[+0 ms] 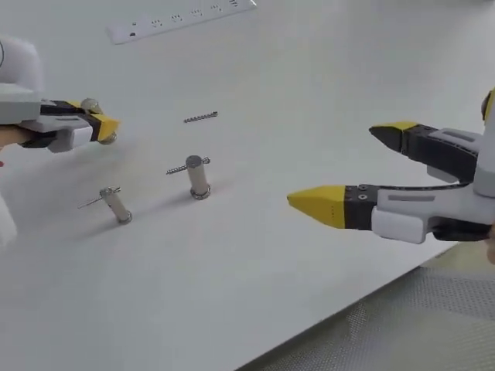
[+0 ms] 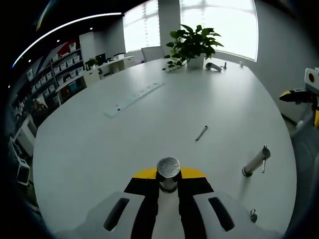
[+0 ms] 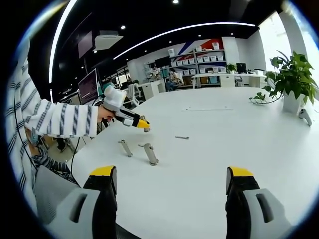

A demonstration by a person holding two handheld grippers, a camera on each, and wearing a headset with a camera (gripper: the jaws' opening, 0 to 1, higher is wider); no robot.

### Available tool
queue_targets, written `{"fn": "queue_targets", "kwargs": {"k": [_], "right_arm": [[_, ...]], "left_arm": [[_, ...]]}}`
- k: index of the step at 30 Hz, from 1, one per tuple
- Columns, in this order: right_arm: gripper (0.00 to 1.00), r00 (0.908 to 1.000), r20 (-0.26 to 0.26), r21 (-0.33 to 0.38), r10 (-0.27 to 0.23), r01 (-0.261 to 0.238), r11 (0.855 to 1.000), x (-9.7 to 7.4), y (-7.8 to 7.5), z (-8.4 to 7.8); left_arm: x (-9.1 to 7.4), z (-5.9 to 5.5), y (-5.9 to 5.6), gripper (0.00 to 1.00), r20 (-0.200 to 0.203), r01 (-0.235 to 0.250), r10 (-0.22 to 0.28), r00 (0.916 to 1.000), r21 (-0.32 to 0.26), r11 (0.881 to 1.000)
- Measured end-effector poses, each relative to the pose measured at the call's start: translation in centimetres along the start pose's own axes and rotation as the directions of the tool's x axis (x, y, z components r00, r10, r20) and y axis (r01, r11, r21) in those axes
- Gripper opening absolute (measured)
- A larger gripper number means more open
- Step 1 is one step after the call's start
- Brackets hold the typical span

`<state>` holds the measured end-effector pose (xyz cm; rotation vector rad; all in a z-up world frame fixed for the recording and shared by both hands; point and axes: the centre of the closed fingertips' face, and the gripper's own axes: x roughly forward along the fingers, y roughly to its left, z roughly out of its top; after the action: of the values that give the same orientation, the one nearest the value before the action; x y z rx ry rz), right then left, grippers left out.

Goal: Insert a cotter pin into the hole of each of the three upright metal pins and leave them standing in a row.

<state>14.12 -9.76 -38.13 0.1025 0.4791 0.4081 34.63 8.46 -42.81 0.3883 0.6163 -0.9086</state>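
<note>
Table: white. Left gripper and right gripper: yellow tips, black mid-sections, light grey bodies. Each metal pin: silver-grey. Sleeve: white, dark stripes. Plant: green.

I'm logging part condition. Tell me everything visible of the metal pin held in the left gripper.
The metal pin is a dull silver-grey cylinder with a flat, round, slightly wider head. The left gripper is shut on its shaft, with the yellow-tipped jaws pressing from both sides and the head poking out above them. In the head view it stands roughly upright, its lower end showing beneath the jaws, close over the white table. I cannot tell whether it touches the table. Its cross hole is hidden.
</note>
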Motion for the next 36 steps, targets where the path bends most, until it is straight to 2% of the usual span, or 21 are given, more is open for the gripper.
{"fn": "queue_targets", "kwargs": {"k": [3, 5, 8, 11, 17, 25, 27, 30, 36], "right_arm": [[0.9, 0.9999, 0.01, -0.004, 0.006, -0.006, 1.0, 0.1, 0.2, 0.2], [0.9, 0.9998, 0.015, -0.004, 0.009, -0.009, 1.0, 0.1, 0.4, 0.2], [0.91, 0.9997, 0.02, -0.007, 0.016, -0.016, 1.0, 0.2, 0.7, 0.2], [0.93, 0.9994, 0.012, -0.027, 0.032, -0.032, 0.999, 0.1, 1.3, 0.1], [0.96, 0.9986, 0.006, -0.036, 0.053, -0.053, 0.998, -0.1, 2.0, 0.2], [0.98, 0.9974, 0.005, -0.049, 0.072, -0.072, 0.996, -0.2, 2.9, 0.6], [0.98, 0.9971, 0.0, -0.05, 0.076, -0.076, 0.996, -0.2, 3.1, 0.5], [0.98, 0.997, -0.004, -0.051, 0.077, -0.077, 0.996, -0.4, 3.2, 0.4], [0.98, 0.9972, -0.014, -0.056, 0.073, -0.074, 0.996, -0.3, 3.1, 0.2]], "left_arm": [[-1.5, 0.6, 0.0, 0.1, -0.002, -0.007, 0.007, 1.0, 0.034, 0.999], [-2.5, 0.7, -0.1, 0.1, -0.014, -0.016, 0.017, 0.9998, 0.078, 0.997], [-3.7, 1.1, -0.6, 0.1, -0.003, -0.017, 0.017, 0.9999, 0.06, 0.998], [-4.9, 1.4, -1.9, 0.1, 0.014, 0.001, -0.001, 0.9999, 0.009, 1.0], [-6.5, 2.1, -4.2, 0.1, 0.022, 0.031, -0.032, 0.9993, 0.032, 0.999], [-7.6, 2.7, -8.3, 0.1, 0.038, 0.09, -0.092, 0.9951, 0.041, 0.995], [-7.6, 2.9, -8.5, 0.1, 0.048, 0.101, -0.104, 0.9934, 0.046, 0.994], [-8.3, 2.8, -10.3, 0.1, 0.062, 0.13, -0.132, 0.9893, 0.031, 0.991], [-8.8, 1.8, -12.6, 0.1, 0.04, 0.143, -0.145, 0.9886, 0.043, 0.989]]}}
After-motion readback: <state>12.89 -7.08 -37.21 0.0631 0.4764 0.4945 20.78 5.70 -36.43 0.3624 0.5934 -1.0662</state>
